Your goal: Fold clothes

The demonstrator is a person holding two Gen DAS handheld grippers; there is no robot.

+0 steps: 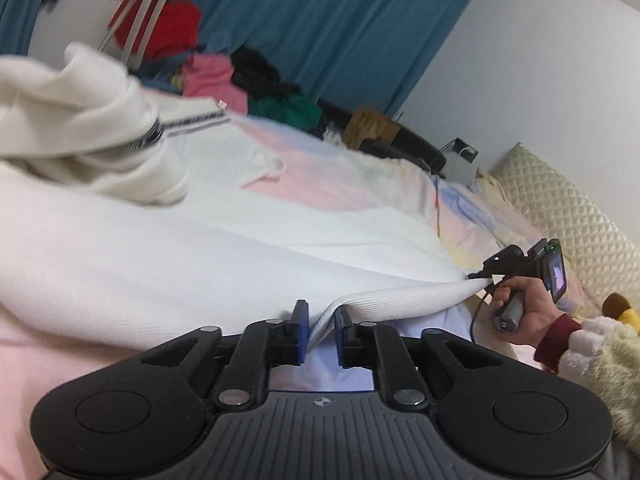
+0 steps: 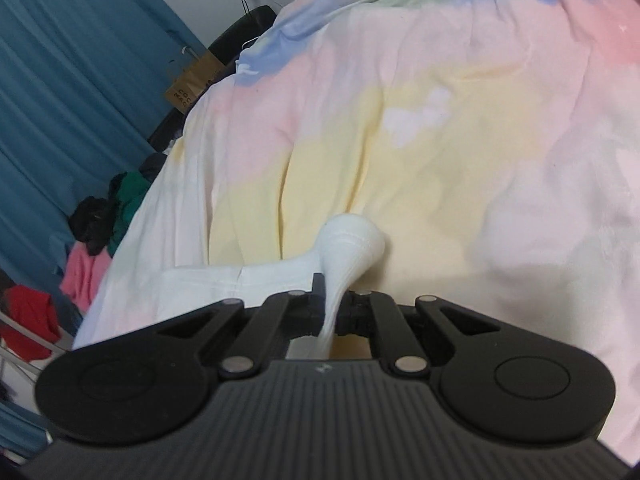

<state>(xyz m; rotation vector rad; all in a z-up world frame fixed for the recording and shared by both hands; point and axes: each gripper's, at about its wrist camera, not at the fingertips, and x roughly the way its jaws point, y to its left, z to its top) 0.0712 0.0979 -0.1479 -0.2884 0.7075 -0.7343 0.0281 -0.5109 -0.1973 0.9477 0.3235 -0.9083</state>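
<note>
A sweater [image 1: 200, 240] is lying spread across the bed [image 2: 440, 140], its hem running between the left gripper [image 1: 322, 320] and the right gripper [image 2: 332, 304]; a clothes pile [image 1: 248, 80] is sitting behind, curtains [image 1: 340, 20] hanging beyond.

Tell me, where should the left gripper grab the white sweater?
Probably the ribbed hem of the white sweater, coming in level from the near edge. That band is a firm ridge lifted off the bedspread, and it already runs between the left gripper fingers, which stand apart. The right gripper is pinching the far corner, so the hem is stretched straight.
</note>
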